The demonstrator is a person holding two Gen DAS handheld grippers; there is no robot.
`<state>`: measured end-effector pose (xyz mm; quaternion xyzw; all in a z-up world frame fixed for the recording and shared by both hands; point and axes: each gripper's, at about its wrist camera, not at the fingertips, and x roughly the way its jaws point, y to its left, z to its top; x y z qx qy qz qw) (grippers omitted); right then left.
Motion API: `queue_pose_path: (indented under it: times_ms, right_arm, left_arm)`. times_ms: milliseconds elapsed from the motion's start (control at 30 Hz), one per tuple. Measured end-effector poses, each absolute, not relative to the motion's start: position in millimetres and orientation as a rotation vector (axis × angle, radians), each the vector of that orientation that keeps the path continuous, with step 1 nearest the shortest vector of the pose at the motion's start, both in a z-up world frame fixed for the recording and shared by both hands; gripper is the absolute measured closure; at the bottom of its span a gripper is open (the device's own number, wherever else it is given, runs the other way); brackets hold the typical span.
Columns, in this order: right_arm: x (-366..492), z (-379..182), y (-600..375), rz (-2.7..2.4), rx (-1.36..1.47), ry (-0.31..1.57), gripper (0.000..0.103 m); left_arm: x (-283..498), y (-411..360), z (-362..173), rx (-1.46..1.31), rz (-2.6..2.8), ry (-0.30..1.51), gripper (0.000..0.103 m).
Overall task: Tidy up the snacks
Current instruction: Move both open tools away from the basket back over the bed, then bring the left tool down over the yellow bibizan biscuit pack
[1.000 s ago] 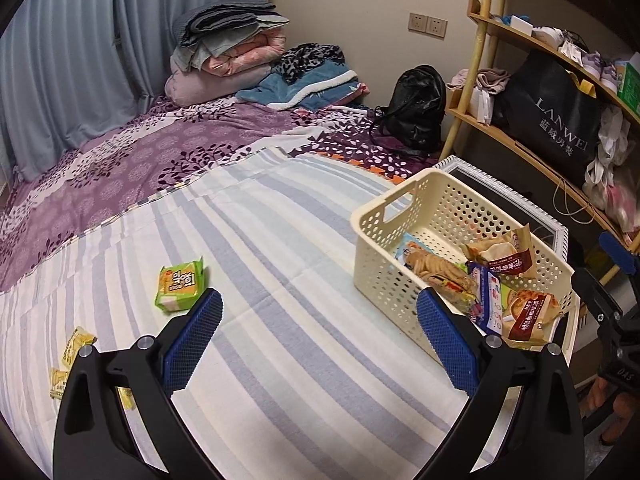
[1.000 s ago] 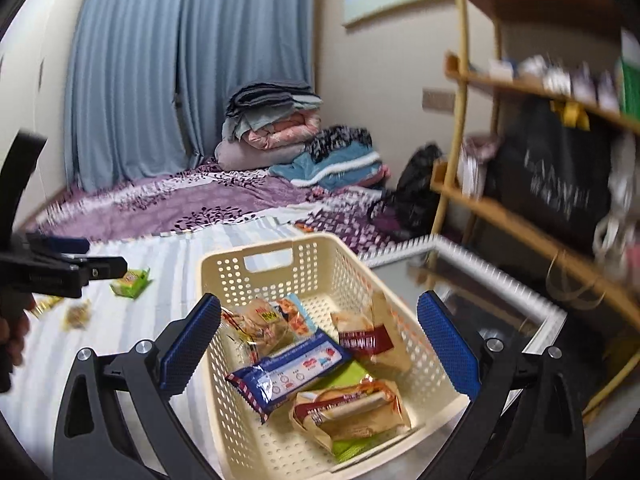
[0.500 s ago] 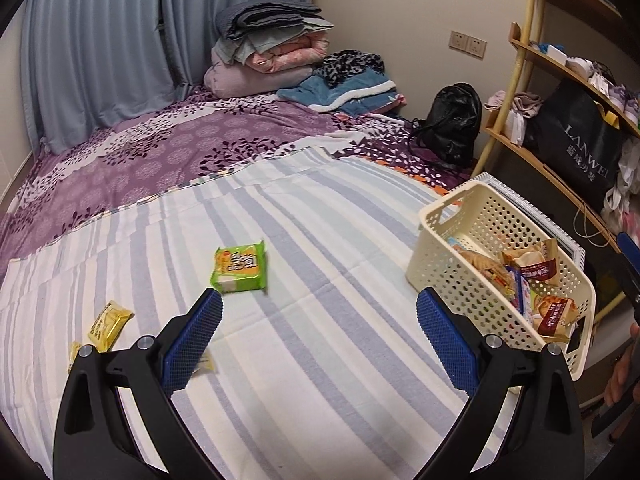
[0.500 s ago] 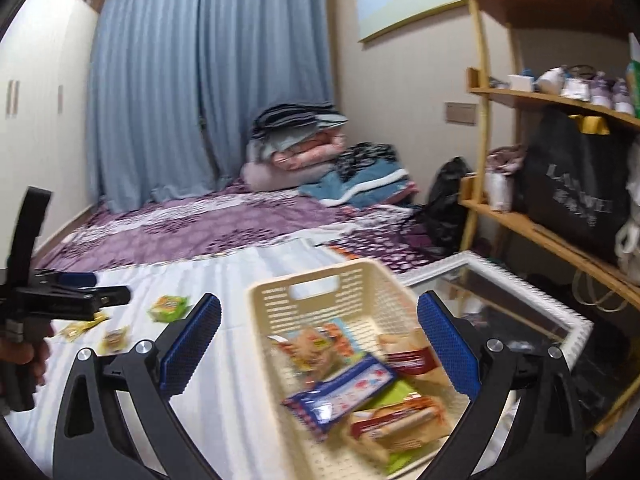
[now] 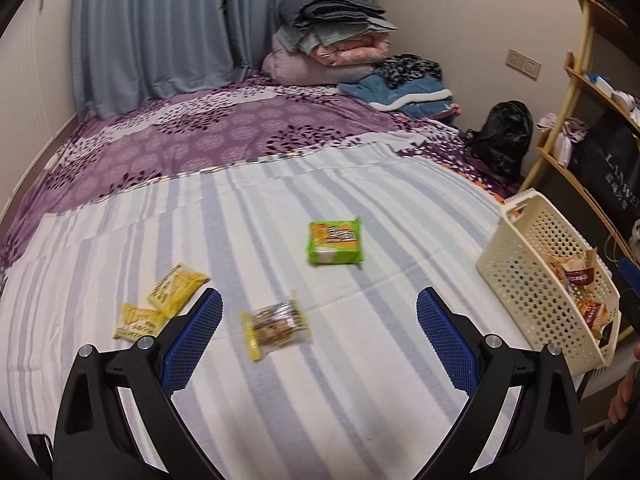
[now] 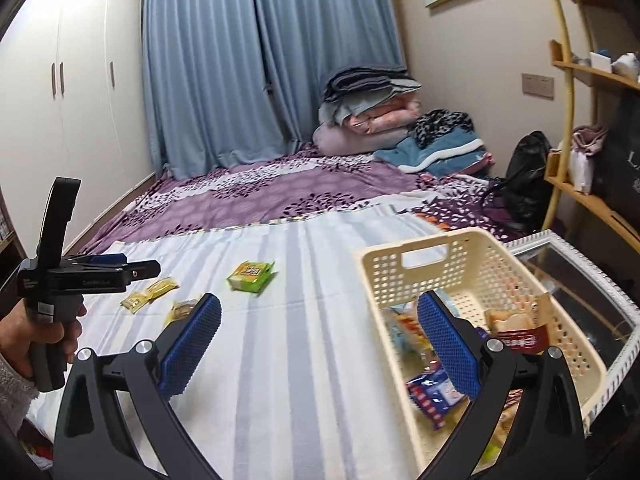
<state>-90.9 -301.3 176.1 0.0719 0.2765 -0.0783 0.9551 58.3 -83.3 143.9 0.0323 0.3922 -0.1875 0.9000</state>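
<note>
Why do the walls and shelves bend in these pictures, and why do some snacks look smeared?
Both views come through fisheye lenses, so straight lines bow near the rim, like the shelf post in the right view. In the left view the green packet is streaked by motion blur; in the right view the blue wrapper in the basket smears too. Lighting is soft indoor light, with no strong glare.

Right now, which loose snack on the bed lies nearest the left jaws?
The clear-wrapped snack with yellow ends, lying just ahead between the open jaws. The two yellow packets sit off to the left; the green pack is farther away.
</note>
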Motion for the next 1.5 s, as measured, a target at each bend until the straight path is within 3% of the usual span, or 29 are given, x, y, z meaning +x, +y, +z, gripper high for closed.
queue_pose_path:
  times_ms: [767, 1100, 1500]
  right_arm:
    - [-51, 131, -228, 0.019, 0.123, 0.733, 0.005]
    - [-44, 123, -224, 0.035, 0.122, 0.766, 0.005]
    - [-29, 115, -226, 0.037, 0.134, 0.792, 0.005]
  left_arm:
    - [87, 67, 69, -0.060, -0.043, 0.946, 0.004]
    - [118, 80, 22, -0.013, 0.046, 1.026, 0.004]
    - [131, 96, 7, 0.041, 0.097, 1.056, 0.004]
